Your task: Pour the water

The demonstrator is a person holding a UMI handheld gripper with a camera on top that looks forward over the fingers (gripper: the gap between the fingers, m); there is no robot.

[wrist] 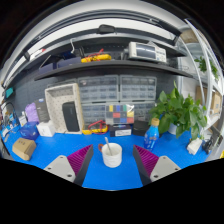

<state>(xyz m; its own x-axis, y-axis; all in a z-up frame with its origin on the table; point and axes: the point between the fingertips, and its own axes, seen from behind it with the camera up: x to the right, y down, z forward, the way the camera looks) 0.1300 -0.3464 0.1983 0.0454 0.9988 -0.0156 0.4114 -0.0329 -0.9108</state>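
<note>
A white cup (112,155) with a spoon standing in it rests on the blue tabletop (50,150), just ahead of my fingers and centred on the gap between them. My gripper (110,165) is open, its purple pads (69,164) well apart, and nothing is held. A blue bottle with a white cap (152,133) stands beyond the right finger, near a potted plant.
A green potted plant (180,110) fills the back right. A white frame (63,107) and small boxes stand at the back left, with a brown block (24,148) at the left. A coloured cube (120,113) sits at the back. Shelves run above.
</note>
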